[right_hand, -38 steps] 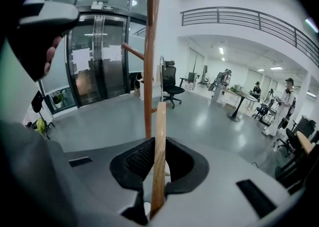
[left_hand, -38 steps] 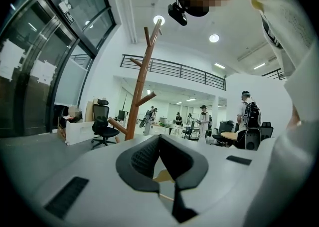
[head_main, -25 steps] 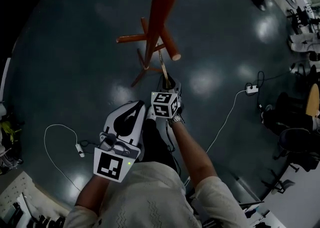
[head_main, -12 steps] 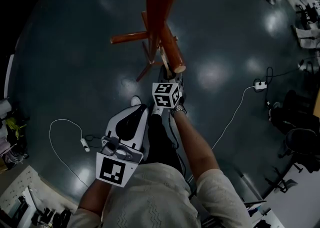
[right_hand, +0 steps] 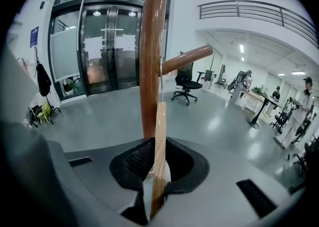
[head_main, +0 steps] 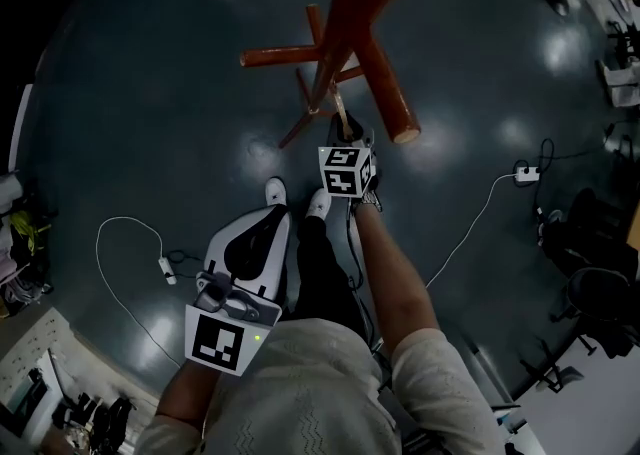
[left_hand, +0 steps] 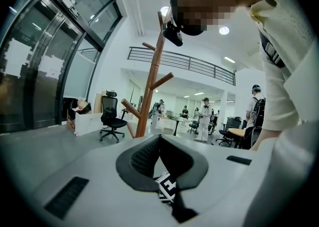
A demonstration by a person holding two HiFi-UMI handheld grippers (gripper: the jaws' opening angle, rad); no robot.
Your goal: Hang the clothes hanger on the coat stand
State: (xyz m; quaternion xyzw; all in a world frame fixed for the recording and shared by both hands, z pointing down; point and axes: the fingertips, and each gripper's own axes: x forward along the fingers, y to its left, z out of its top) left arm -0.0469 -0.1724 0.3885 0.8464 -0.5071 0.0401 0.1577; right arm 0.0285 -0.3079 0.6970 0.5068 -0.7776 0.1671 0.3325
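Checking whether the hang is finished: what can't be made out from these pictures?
- Hook of the hanger: in the right gripper view, a thin wire against the coat stand; whether it sits over the peg is unclear.
- Hanger's shape: in the head view, mostly behind the right tongs; edge-on in their own view.
- Coat stand's top: cut off by the upper edge in both.

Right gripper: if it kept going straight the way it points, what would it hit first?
Most likely the coat stand's trunk, directly beyond the clothes hanger that the right gripper clamps; the gap is hard to judge.
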